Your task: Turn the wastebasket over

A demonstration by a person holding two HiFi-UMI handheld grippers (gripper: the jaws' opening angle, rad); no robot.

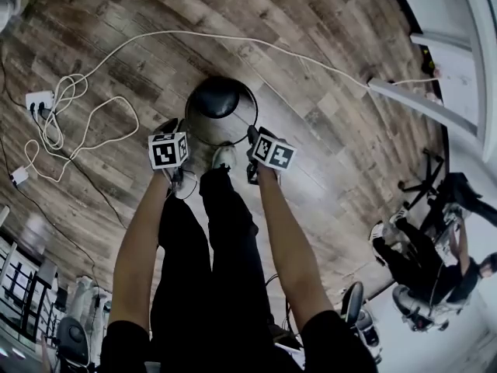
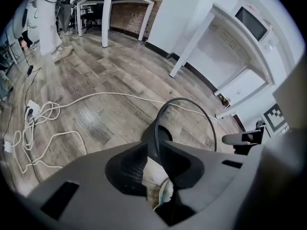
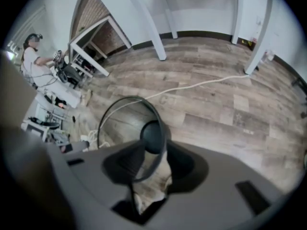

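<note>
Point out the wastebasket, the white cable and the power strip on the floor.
wastebasket [image 1: 217, 99]: head view, on its dark solid base.
white cable [image 1: 225, 35]: head view, on the stretch beyond the wastebasket.
power strip [image 1: 37, 99]: head view, on its white body.

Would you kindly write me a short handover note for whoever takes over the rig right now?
Left gripper: open, with the rim between its jaws, not pinched.
Right gripper: open, with the rim between its jaws on the other side.
The basket stands on the floor, mouth up.
Done: apparently set down mouth up.
Left: lift both grippers clear. If it should end mouth down, regrip and flip.
</note>
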